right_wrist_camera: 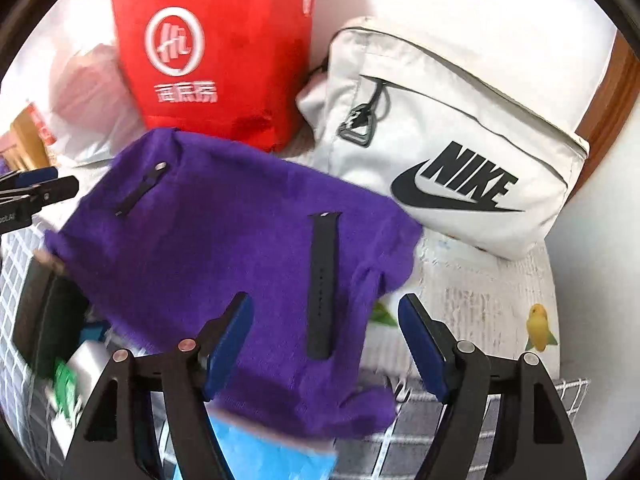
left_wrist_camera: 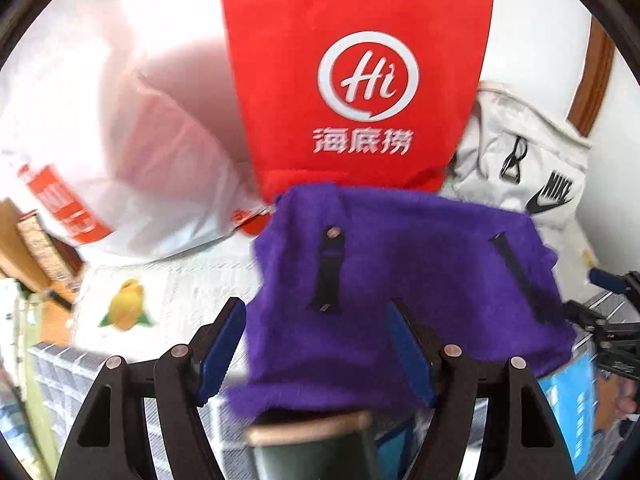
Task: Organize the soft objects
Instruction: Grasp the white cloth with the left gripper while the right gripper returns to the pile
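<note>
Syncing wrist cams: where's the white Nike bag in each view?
Left wrist: white Nike bag at right edge, behind the purple cloth.
Right wrist: upper right, large.
Shared landmark: red Hi bag, directly left of it in both.

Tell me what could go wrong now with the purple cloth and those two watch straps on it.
1. The two black watch straps lie loose on the purple cloth; lifting or folding it could tip them off.
2. The cloth drapes over a basket rim with both grippers open, so it may slide in unevenly.
</note>
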`<move>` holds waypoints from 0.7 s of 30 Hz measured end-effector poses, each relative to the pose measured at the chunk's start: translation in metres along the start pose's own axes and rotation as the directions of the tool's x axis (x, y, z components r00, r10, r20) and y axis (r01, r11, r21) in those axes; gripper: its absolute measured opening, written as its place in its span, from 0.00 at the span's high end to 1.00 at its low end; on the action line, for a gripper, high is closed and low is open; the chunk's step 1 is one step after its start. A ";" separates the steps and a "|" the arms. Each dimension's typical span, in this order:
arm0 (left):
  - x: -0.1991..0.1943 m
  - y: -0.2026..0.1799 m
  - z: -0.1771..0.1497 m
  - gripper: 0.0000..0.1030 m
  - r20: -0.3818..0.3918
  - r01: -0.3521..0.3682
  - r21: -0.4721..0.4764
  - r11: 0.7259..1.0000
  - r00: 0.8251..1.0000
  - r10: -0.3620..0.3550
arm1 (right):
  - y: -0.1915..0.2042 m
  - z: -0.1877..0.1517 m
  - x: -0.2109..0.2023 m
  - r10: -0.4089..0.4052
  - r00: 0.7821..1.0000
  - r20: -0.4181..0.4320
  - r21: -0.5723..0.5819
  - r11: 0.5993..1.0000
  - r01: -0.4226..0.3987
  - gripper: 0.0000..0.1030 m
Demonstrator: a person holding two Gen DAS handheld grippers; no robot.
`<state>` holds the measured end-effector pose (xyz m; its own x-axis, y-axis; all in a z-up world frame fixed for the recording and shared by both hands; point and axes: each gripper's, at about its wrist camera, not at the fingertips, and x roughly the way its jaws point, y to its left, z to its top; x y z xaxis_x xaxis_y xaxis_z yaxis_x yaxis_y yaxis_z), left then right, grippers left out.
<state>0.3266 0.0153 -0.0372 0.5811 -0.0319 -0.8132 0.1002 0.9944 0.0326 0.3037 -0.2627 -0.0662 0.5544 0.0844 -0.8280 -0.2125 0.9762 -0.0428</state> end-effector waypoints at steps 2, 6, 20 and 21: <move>-0.006 0.003 -0.006 0.31 -0.011 -0.018 -0.003 1.000 1.000 0.018 | 0.002 -0.006 -0.013 0.066 0.997 0.033 0.011 0.998 -0.066 0.27; -0.023 0.002 -0.023 0.31 -0.017 0.011 -0.007 1.000 1.000 -0.011 | 0.012 -0.018 -0.038 0.151 0.985 0.082 0.068 0.985 -0.156 0.27; -0.092 -0.005 -0.098 0.31 0.047 0.046 -0.002 0.999 0.998 -0.045 | 0.019 -0.079 -0.087 0.147 0.983 0.107 0.217 0.962 -0.168 0.27; -0.095 -0.005 -0.104 0.31 0.049 0.048 0.000 0.999 0.998 -0.048 | 0.021 -0.084 -0.091 0.143 0.983 0.112 0.213 0.963 -0.164 0.27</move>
<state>0.1872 0.0234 -0.0208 0.6143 -0.0840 -0.7846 0.1274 0.9918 -0.0065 0.1807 -0.2663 -0.0391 0.6050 0.2448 -0.7577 -0.1245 0.9690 0.2136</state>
